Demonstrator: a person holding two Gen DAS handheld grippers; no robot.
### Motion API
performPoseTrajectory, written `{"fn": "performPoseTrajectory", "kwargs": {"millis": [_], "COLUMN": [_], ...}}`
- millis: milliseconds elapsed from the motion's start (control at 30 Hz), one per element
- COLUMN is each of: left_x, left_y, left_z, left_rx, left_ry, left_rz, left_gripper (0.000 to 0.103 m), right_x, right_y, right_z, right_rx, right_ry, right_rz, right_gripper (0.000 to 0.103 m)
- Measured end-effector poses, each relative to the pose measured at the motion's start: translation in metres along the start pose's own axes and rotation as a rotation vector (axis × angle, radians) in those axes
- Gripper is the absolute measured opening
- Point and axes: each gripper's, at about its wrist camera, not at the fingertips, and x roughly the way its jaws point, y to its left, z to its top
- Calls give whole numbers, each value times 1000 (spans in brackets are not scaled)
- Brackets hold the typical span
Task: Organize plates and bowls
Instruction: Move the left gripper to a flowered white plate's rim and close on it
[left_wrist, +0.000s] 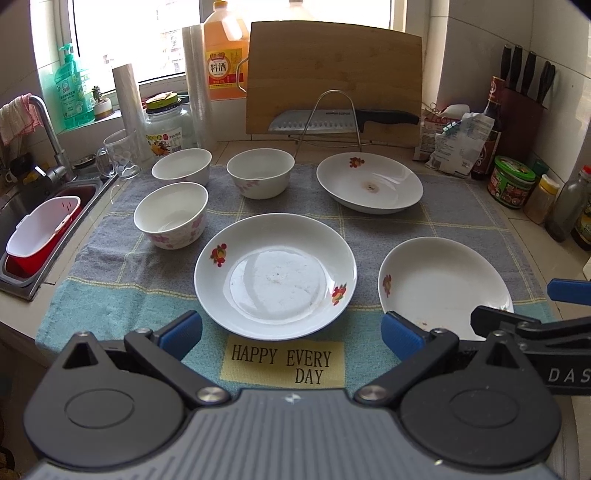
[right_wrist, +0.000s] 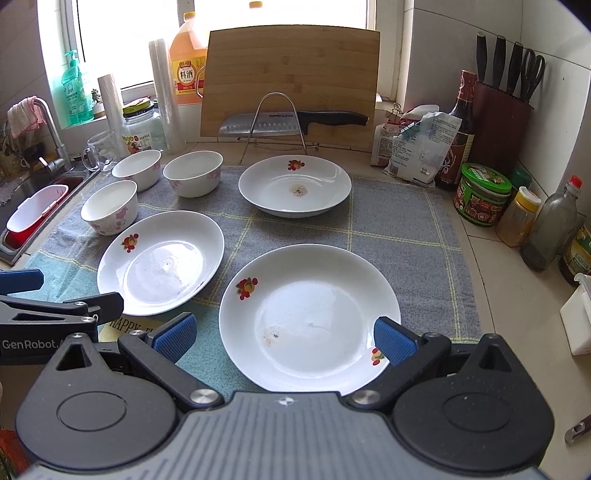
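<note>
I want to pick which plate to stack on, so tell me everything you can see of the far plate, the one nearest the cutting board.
The far plate is a shallow round dish, white and glossy, ceramic by its look, with a red and orange print on its far rim. A small brown stain sits at its centre. It lies flat and upright on the grey checked cloth, just in front of the wire rack. It is empty, apart from the other plates and bowls, and neither tool touches it.
</note>
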Motion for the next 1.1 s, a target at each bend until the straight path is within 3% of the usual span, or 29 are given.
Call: {"fn": "performPoseTrajectory", "kwargs": {"millis": [300,533,867,1100], "left_x": [-2,2,25,46], "left_y": [-12,-21,-33,-46], "left_z": [-2,-1,7,24], "left_rx": [21,63,122,161], "left_ry": [-2,-29,-22,-10], "left_rz": [-84,-103,-136,-203], "left_gripper": [102,102,102,102], "right_x": [-13,-12,16,43], "right_y": [-16,-33,-59,-68], "right_z": [-10,-26,-58,-69], "right_rx": [-53,-79,-58,-45], "right_ry": [-96,-132,-68,-4], "right_rz": [61,94,106,93], "right_gripper": [103,103,103,103]}}
